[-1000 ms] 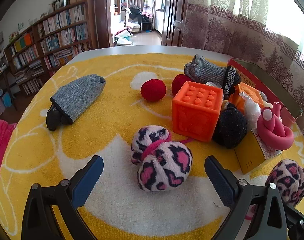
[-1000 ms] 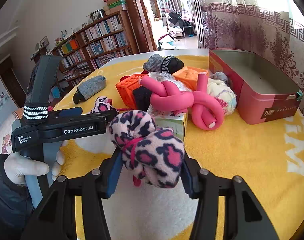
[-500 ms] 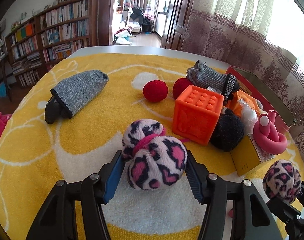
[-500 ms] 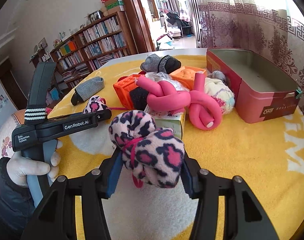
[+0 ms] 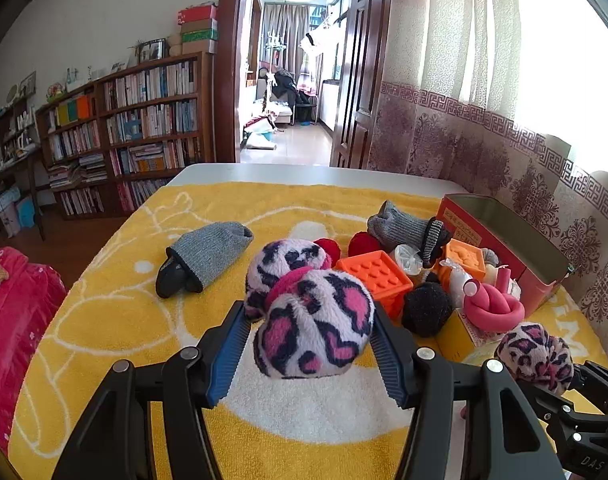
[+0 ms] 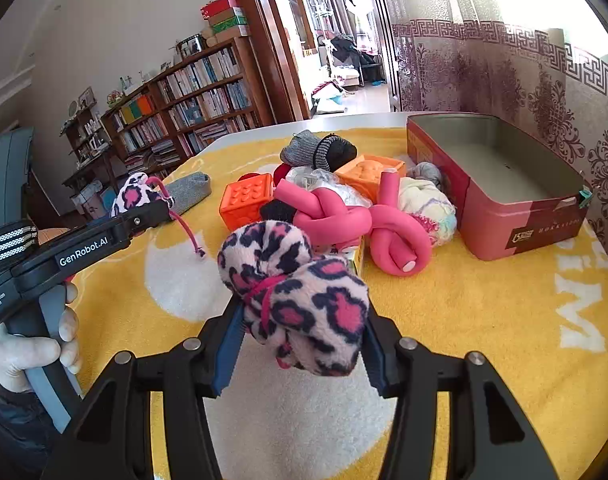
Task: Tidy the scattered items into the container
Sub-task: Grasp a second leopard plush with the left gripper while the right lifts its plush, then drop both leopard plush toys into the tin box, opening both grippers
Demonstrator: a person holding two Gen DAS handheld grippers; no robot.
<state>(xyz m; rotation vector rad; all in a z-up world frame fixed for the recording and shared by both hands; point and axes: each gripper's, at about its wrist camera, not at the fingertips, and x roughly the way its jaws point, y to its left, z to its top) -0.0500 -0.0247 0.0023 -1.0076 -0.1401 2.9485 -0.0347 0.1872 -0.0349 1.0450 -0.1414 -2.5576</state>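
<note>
Both raised above the yellow blanket (image 6: 483,320), left fingers (image 5: 228,348) and right fingers (image 6: 230,344) clamping leopard-print plush bundles (image 5: 311,320).

Toy pile (image 6: 335,200) beside open tin (image 6: 503,168)

Two leopard-print plush bundles (image 5: 311,316) (image 6: 296,292). Two orange studded blocks (image 6: 246,202) (image 6: 369,174). Two red yarn balls (image 5: 328,249) (image 5: 361,243). Two grey knit socks (image 5: 208,254) (image 5: 399,226). One black pom-pom (image 5: 427,308). One pink foam knot (image 6: 359,224). One red tin (image 6: 515,216).
</note>
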